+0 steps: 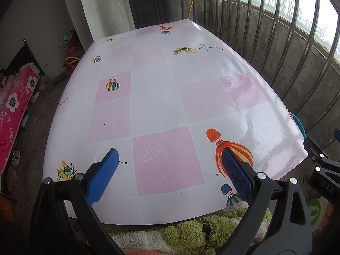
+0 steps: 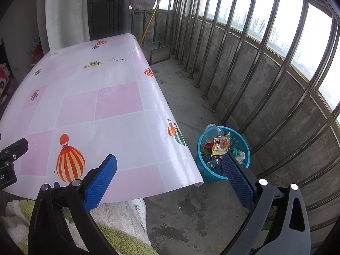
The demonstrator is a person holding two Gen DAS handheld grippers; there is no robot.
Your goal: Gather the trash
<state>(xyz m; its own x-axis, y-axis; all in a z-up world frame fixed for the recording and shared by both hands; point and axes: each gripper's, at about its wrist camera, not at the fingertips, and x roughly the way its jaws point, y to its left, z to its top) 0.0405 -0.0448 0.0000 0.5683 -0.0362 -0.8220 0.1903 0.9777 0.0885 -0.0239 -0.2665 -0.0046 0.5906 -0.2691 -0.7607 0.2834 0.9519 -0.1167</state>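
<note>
Trash gathered in blue basket point(image 2: 241, 140) on floor beside tabletop point(image 2: 85, 106): yellow snack wrapper point(image 2: 221, 144), clear plastic cup point(image 2: 213, 130), crumpled bags. Light, crinkly, slippery; best pinched at wrapper edge. Left hand-held gripper point(image 1: 170, 170) and right hand-held gripper point(image 2: 170, 170) spread wide, holding nothing. Tabletop bare.

Home balcony: railing point(image 2: 238, 48), skyline.

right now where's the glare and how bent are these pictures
Left wrist view: window glare washes the glossy pink checked tablecloth along its right side; railing bars bow from fisheye. Right wrist view: sky blown out, cloth sheen milder, blue plastic mesh basket sharp.
</note>
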